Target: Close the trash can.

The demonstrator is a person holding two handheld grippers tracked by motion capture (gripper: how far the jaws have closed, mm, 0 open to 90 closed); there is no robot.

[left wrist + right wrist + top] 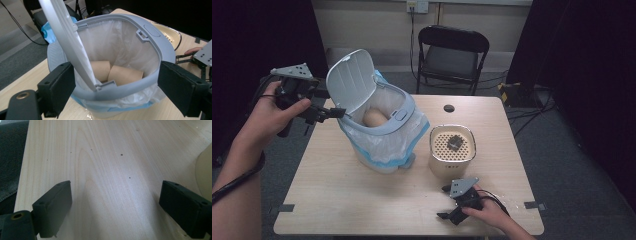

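Your left gripper (pixel 333 113) hovers at the far left of the table (pixel 362 200), jaws spread wide and holding nothing, just beside the rim of the small grey bin (pixel 382 131). In the left gripper view the jaws straddle that rim and the base of the raised lid (pixel 65 37) without clearly touching either. The bin is lined with a white bag (pixel 120 42), and two brown cardboard tubes (pixel 125 74) lie inside. Your right gripper (pixel 445 202) rests low at the near right edge, jaws also wide apart and empty over bare wood, near the cream perforated container (pixel 452 149). No readable writing shows on anything.
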